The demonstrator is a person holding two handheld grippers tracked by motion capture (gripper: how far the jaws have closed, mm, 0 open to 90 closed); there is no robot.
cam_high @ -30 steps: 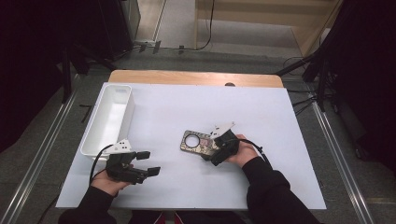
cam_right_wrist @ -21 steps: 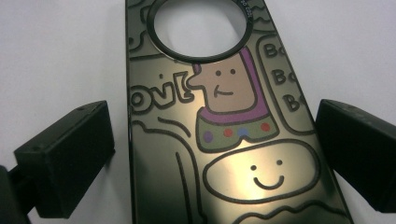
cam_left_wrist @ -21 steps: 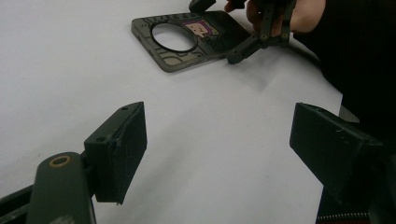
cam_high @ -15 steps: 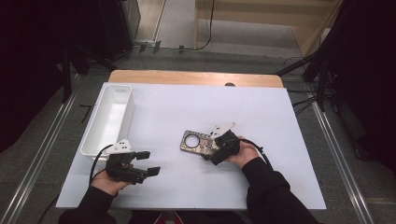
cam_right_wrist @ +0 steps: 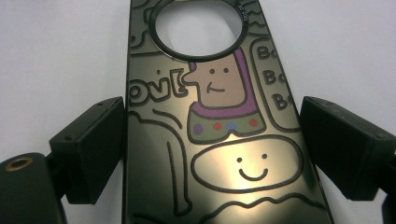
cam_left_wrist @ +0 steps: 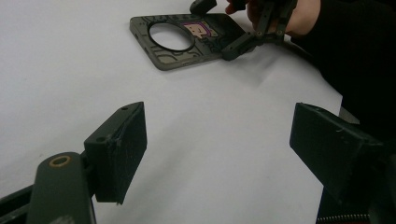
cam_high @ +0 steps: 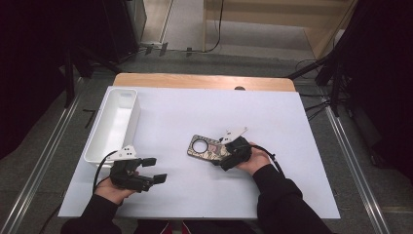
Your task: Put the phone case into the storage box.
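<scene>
While lying flat on white table (cam_high: pixel 292 126), right of centre, far from tray (cam_high: pixel 113 127), offers phone case (cam_high: pixel 204 147) edges sideways: straddled by right gripper (cam_high: pixel 221 157), jaws just closing, not yet pinching. Left gripper (cam_high: pixel 156 170) parked near-left, spread, empty.

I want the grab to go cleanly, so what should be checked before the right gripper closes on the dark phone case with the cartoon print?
1. Dark phone case with cartoon drawings and a round hole lies between the jaws of the right gripper: ok.
2. Pads gripping the case: not ok; the jaws have just been closing, the left pad is at the edge, and a sliver of table shows beside the right one.
3. Case lies flat on the white table: ok.
4. Left gripper open and apart from the case: ok.
5. White rectangular plastic bin free to take something: ok.
6. Grip centred along the case: cannot tell.
</scene>
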